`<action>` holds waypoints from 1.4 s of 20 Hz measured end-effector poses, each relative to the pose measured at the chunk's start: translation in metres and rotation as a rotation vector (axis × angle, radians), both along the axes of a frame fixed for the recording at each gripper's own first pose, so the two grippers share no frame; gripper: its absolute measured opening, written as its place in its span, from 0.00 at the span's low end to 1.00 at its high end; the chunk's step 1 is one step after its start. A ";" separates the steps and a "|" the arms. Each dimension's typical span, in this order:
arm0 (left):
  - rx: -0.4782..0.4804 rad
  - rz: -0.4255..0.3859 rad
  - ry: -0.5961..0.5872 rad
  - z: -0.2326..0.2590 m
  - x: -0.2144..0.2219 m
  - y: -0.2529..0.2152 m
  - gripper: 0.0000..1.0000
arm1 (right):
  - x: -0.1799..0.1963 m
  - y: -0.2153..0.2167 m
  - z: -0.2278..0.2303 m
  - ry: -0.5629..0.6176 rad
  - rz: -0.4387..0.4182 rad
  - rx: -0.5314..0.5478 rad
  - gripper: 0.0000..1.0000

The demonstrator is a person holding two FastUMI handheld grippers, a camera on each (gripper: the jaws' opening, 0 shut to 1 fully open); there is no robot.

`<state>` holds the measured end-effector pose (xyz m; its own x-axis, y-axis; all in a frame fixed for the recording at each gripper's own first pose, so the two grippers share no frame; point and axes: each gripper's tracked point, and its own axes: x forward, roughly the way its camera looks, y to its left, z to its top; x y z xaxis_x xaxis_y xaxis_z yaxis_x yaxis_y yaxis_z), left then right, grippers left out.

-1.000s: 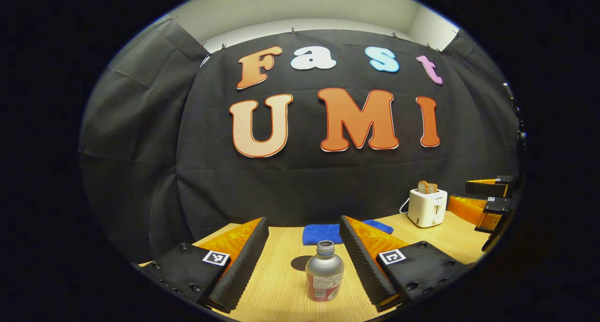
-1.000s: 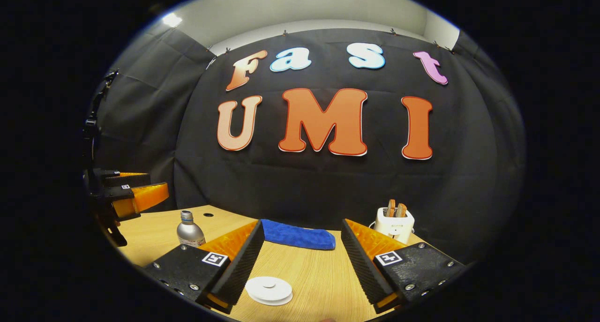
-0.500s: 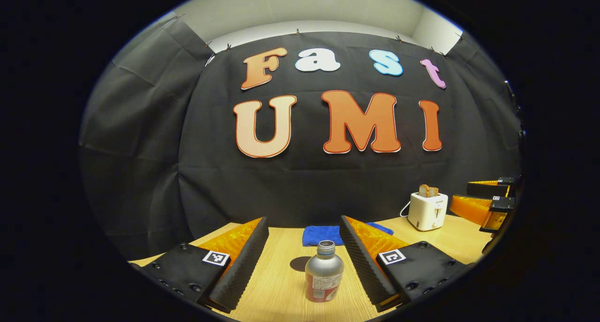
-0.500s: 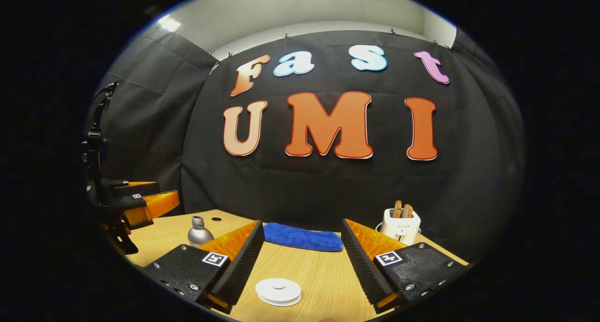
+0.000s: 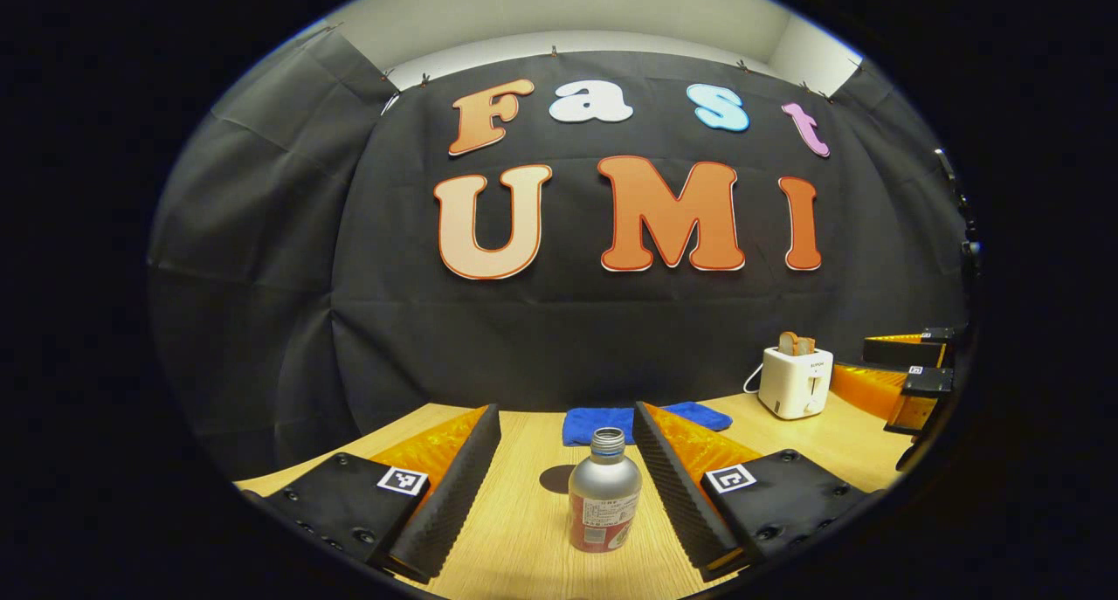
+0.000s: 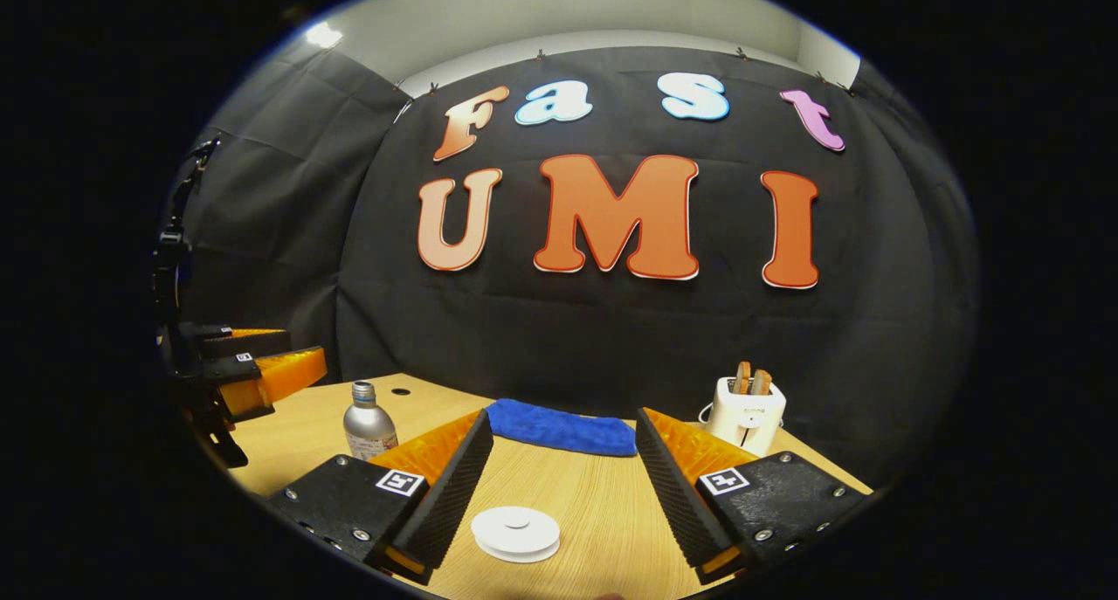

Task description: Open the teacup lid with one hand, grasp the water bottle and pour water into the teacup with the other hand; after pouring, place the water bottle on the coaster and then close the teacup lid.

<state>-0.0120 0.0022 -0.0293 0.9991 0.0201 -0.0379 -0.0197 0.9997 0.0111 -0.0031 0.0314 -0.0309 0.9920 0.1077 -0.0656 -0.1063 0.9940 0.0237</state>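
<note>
A silver water bottle [image 5: 604, 504] with a red label and no cap stands upright on the wooden table [image 5: 524, 530]. It sits between the fingers of my left gripper [image 5: 566, 417], which is open and not touching it. In the right gripper view the bottle [image 6: 367, 425] stands at the left, with the left gripper [image 6: 293, 351] behind it. My right gripper [image 6: 563, 418] is open over a flat white round disc [image 6: 515, 532] with a small knob, which looks like the teacup lid. The right gripper [image 5: 860, 360] also shows at the far right of the left gripper view.
A white toaster [image 5: 795, 382] holding bread stands at the back right of the table, and shows in the right gripper view too [image 6: 745, 415]. A folded blue cloth [image 6: 559, 427] lies along the table's back edge. A small dark round spot [image 6: 399, 391] marks the table behind the bottle.
Both grippers have only wobbled slightly and stay open. In the right gripper view the bottle has drifted a little to the right. Bottle and white disc keep their places on the table.
</note>
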 end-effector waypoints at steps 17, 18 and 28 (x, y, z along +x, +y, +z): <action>0.085 -0.014 0.110 -0.041 0.002 -0.006 1.00 | 0.018 0.049 -0.130 0.279 0.177 -0.064 0.82; 0.087 -0.014 0.115 -0.044 0.002 -0.007 1.00 | 0.019 0.051 -0.136 0.292 0.187 -0.069 0.79; 0.093 -0.014 0.151 -0.060 0.004 -0.011 1.00 | 0.023 0.056 -0.147 0.304 0.211 -0.020 0.44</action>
<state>-0.0080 -0.0086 -0.0891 0.9824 0.0169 -0.1863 0.0029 0.9944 0.1055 0.0202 0.0875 -0.1778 0.8830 0.3037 -0.3579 -0.3004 0.9515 0.0664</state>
